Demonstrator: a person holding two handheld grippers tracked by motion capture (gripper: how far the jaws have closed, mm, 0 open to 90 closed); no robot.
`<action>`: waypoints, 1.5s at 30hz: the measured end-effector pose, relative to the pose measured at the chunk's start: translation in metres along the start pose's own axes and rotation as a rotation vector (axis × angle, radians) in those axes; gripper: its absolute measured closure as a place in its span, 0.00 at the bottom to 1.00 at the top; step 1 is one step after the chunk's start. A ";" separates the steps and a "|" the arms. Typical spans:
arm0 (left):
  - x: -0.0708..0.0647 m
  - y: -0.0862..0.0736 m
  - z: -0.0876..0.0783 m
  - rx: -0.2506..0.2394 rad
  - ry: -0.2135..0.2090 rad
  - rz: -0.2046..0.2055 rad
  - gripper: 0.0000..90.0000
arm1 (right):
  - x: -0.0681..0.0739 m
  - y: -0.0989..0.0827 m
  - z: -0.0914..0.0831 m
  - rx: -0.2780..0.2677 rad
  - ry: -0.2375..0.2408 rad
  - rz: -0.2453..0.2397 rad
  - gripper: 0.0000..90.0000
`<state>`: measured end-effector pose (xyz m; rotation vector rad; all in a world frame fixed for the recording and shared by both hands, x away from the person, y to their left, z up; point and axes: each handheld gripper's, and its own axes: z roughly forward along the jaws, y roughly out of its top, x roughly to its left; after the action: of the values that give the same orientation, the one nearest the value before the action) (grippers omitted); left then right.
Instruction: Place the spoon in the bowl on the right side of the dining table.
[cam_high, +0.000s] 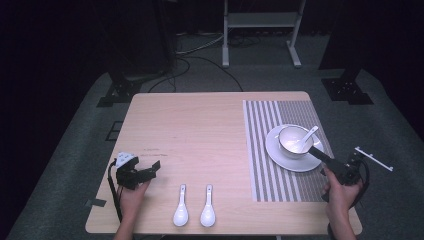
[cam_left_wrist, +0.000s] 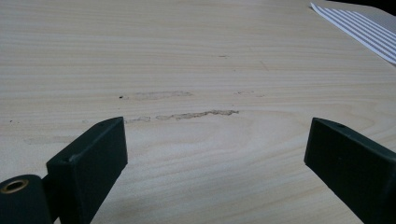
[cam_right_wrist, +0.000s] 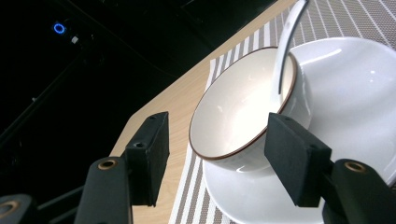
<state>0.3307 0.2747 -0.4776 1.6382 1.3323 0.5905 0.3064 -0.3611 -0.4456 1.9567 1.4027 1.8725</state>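
A white bowl (cam_high: 292, 142) with a brown rim stands on a white plate (cam_high: 282, 159), on a striped placemat (cam_high: 260, 170) at the table's right. A white spoon (cam_high: 310, 134) leans inside the bowl. My right gripper (cam_high: 318, 153) is open at the plate's near right edge. In the right gripper view its jaws (cam_right_wrist: 217, 119) stand on either side of the bowl (cam_right_wrist: 233, 112), with the spoon handle (cam_right_wrist: 287, 42) and plate (cam_right_wrist: 355, 79) beyond. Two more white spoons (cam_high: 181, 212) (cam_high: 208, 212) lie side by side near the front edge. My left gripper (cam_high: 152, 170) is open and empty at front left, over bare wood (cam_left_wrist: 217, 128).
The wooden table (cam_high: 200, 125) is bare between the left gripper and the placemat (cam_left_wrist: 359, 28). Beyond the table, dark stands, a white frame (cam_high: 260, 30) and cables sit on grey floor. A white strip (cam_high: 374, 158) lies on the floor at the right.
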 end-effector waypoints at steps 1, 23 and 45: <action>0.000 0.000 0.000 0.000 0.000 0.000 0.05 | 0.001 -0.001 0.000 0.005 0.001 -0.008 0.44; -0.001 0.000 0.000 0.001 -0.002 0.001 0.05 | 0.008 -0.023 -0.005 0.037 0.041 -0.022 0.43; -0.001 0.000 0.000 0.001 -0.002 0.000 0.05 | 0.015 -0.051 -0.006 0.088 0.080 -0.033 0.43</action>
<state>0.3305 0.2741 -0.4776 1.6393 1.3306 0.5886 0.2721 -0.3255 -0.4647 1.9041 1.5548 1.9259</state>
